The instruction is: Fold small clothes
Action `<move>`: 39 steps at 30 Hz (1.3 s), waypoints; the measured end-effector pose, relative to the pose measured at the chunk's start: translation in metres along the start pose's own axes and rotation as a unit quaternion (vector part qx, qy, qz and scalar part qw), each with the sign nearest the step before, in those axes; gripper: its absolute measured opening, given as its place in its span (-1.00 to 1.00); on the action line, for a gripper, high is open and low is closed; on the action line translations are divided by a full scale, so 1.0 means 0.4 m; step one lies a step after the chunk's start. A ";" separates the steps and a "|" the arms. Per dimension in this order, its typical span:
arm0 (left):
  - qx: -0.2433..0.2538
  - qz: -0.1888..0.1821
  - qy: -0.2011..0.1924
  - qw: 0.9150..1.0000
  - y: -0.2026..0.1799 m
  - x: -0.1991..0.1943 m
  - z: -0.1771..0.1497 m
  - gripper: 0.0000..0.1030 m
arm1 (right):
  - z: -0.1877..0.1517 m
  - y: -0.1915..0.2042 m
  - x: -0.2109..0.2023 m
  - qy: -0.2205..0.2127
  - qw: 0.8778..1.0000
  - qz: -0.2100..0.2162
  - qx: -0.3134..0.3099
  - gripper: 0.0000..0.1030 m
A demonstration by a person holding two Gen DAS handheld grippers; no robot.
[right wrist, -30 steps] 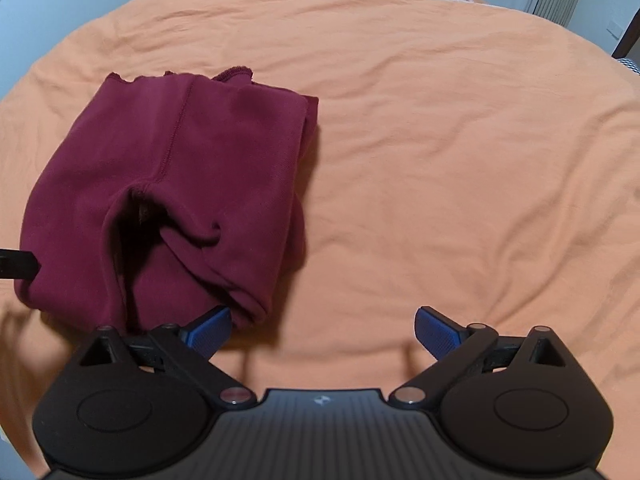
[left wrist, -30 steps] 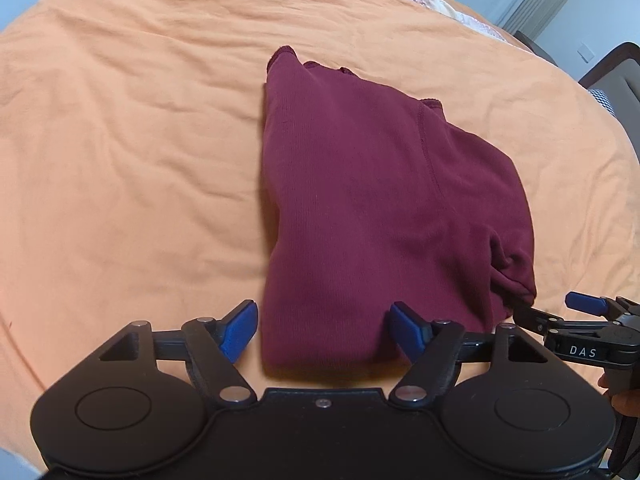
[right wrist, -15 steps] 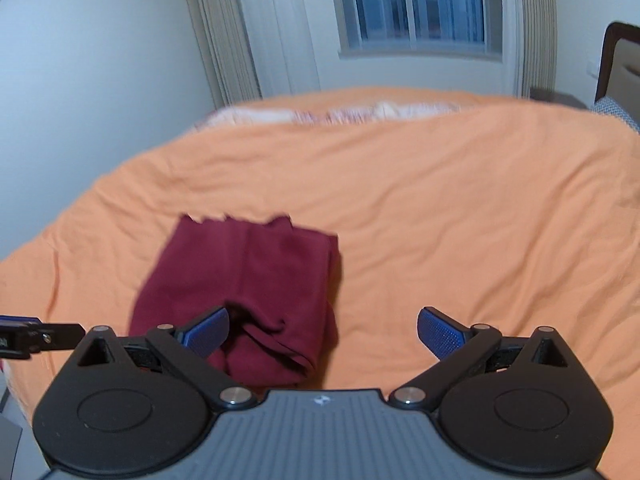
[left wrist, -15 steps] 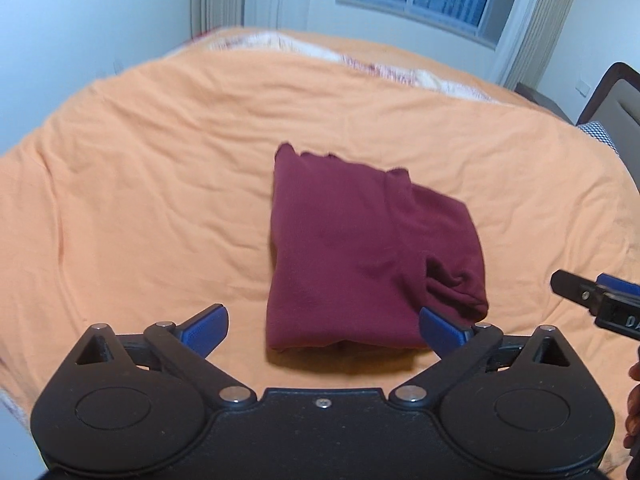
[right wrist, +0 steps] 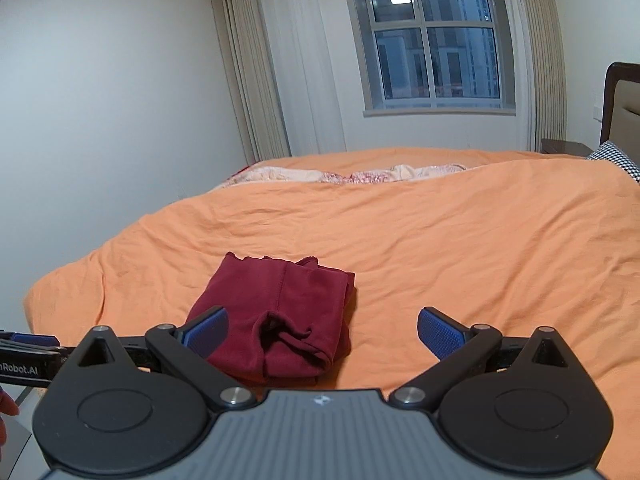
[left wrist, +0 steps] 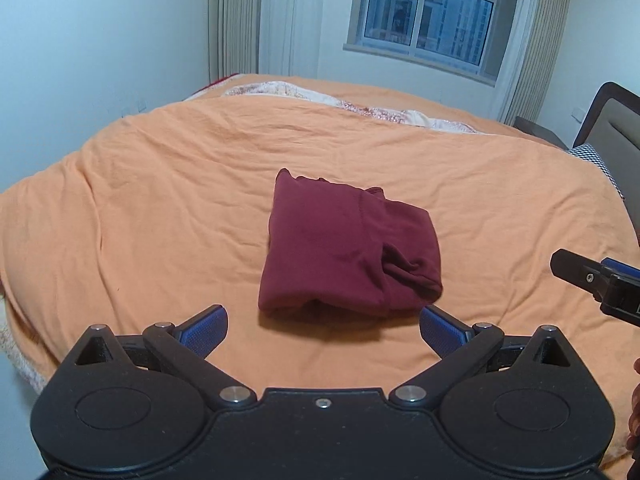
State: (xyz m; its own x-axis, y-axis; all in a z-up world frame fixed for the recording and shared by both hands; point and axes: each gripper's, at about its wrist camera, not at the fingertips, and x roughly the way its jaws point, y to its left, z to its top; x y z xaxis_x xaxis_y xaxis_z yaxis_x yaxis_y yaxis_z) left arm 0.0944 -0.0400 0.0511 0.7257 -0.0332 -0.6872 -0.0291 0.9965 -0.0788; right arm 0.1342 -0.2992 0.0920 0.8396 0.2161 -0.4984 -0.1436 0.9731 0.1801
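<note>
A dark red garment (left wrist: pixel 348 248) lies folded into a compact bundle on the orange bedspread (left wrist: pixel 160 208); its right side shows a rumpled open end. My left gripper (left wrist: pixel 322 330) is open, held back from the near edge of the bundle and touching nothing. In the right wrist view the same garment (right wrist: pixel 276 312) sits left of centre, and my right gripper (right wrist: pixel 322 330) is open and empty, raised off the bed. The right gripper's finger (left wrist: pixel 592 280) shows at the right edge of the left wrist view.
The orange bedspread (right wrist: pixel 480 248) covers a wide bed, with a floral sheet (right wrist: pixel 352 174) at the far side. A window (right wrist: pixel 436 44) and curtains (right wrist: pixel 260 80) stand behind. A headboard (right wrist: pixel 620 100) and checkered pillow (right wrist: pixel 616 158) are at right.
Both grippers pulled back and lifted away from the folded garment, tilting up so the window and walls come into view. The garment stays where it lay on the bed.
</note>
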 end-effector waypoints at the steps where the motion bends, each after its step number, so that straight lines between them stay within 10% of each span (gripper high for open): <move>1: 0.000 0.001 -0.002 1.000 -0.006 -0.012 -0.010 0.98 | -0.007 -0.001 -0.017 -0.003 1.000 0.001 -0.003 1.00; 20: 0.008 0.049 -0.044 0.998 -0.066 -0.179 -0.187 0.98 | -0.146 -0.037 -0.216 0.001 1.000 0.020 -0.017 1.00; 39: 0.027 0.058 -0.003 0.998 -0.024 -0.181 -0.270 0.98 | -0.226 -0.026 -0.221 0.079 0.996 0.034 -0.020 1.00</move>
State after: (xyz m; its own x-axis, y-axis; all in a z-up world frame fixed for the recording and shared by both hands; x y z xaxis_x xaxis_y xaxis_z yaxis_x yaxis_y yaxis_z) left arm -0.0319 -0.0556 0.0236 0.7238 0.0830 -0.6850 -0.0767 0.9963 0.0397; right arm 0.0144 -0.3213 0.0576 0.7349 0.2878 -0.6140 -0.2198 0.9577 0.1858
